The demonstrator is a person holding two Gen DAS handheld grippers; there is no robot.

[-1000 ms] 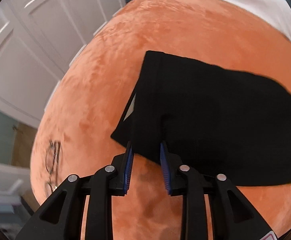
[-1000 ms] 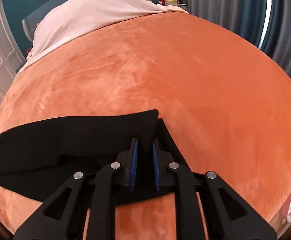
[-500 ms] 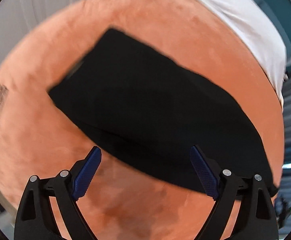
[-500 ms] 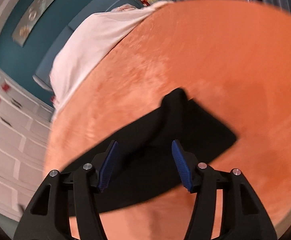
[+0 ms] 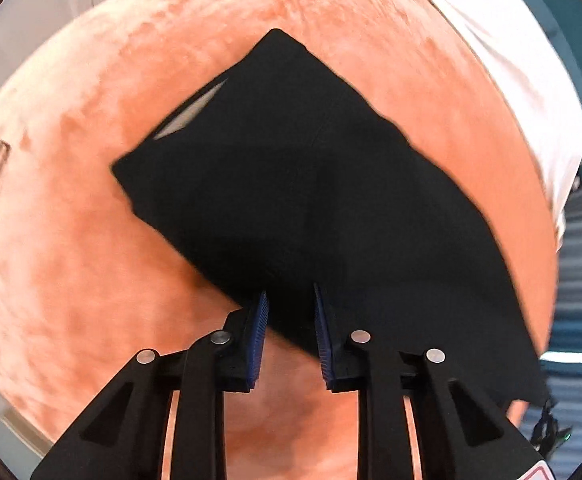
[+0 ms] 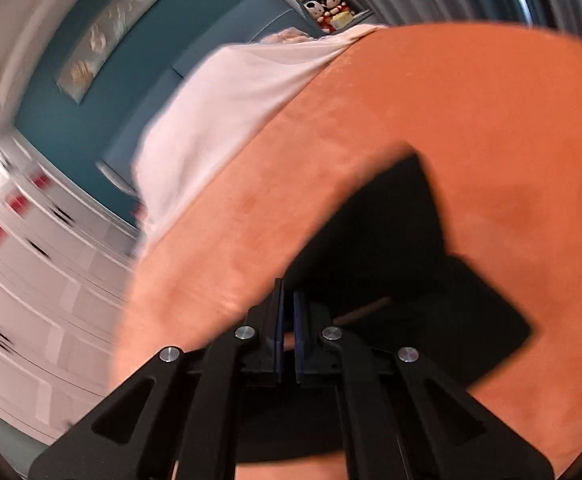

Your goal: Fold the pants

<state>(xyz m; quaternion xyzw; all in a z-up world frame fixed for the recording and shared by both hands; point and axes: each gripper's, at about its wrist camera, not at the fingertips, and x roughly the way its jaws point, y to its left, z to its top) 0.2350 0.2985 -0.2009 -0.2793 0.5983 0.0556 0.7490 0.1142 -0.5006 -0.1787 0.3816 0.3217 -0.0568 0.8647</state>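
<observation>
Black pants on orange bed (folded) are being pinched by just-closed left gripper and right gripper fingers.

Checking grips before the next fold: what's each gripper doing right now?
Left gripper: just closed onto the black pants edge.
Right gripper: just closed, pinching the pants.

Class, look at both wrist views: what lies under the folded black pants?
Under the black fabric pants lies the plush orange blanket, visible all around them. A pale strip shows inside their edge fold. Whatever sits directly beneath the pants is covered and cannot be seen.
</observation>
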